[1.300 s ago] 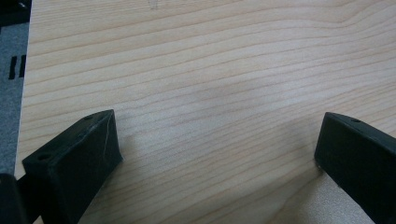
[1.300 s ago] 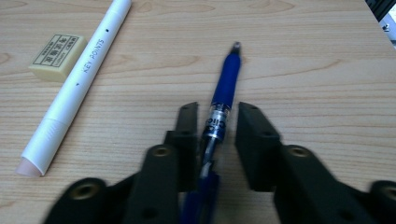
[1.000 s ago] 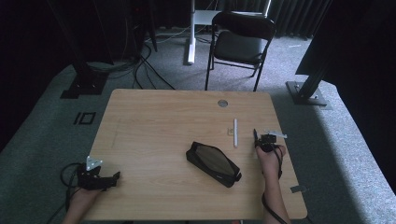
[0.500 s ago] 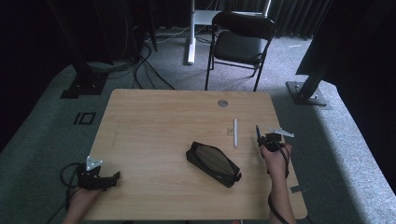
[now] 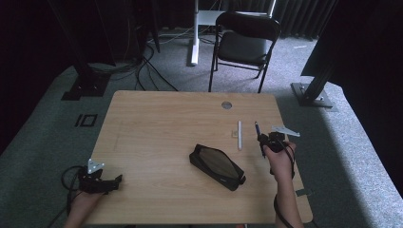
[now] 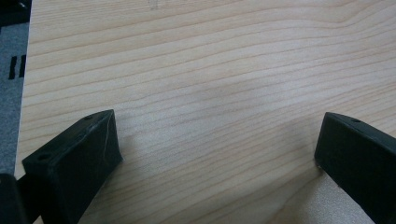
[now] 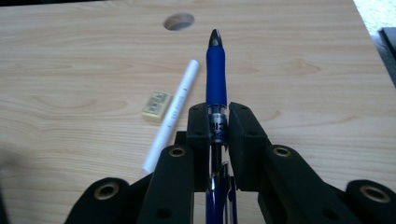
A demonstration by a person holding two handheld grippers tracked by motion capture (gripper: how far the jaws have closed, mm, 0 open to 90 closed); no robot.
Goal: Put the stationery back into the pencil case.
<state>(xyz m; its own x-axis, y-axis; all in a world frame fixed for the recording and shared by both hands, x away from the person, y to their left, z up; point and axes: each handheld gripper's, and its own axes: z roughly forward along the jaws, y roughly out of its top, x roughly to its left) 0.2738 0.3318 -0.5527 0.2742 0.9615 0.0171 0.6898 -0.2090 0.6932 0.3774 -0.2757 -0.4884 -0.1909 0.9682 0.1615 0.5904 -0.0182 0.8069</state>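
Blue pen lifted near the worktop's right edge

The right gripper (image 7: 217, 128) pinches the slim blue plastic pen (image 7: 215, 79) mid-barrel in its jaws; light, stiff and likely slippery, so grip by the rubbery sleeve. The left gripper (image 6: 215, 154) rests with jaws spread.

- Left gripper (image 5: 112, 180): black body at the near-left table edge, small grey three-cornered plate on top, black cable looping off its left side.
- Its jaws in the left gripper view: matte black blocks with slanted faces, one small hole in each top face.
- Right gripper (image 7: 218, 122): black linkage arms, brass-coloured ringed holes at the pivots, flat rectangular black pads.
- High view: grey three-cornered plate on its far-right side, black cable running along the bare forearm.
- No sleeves visible on either forearm.
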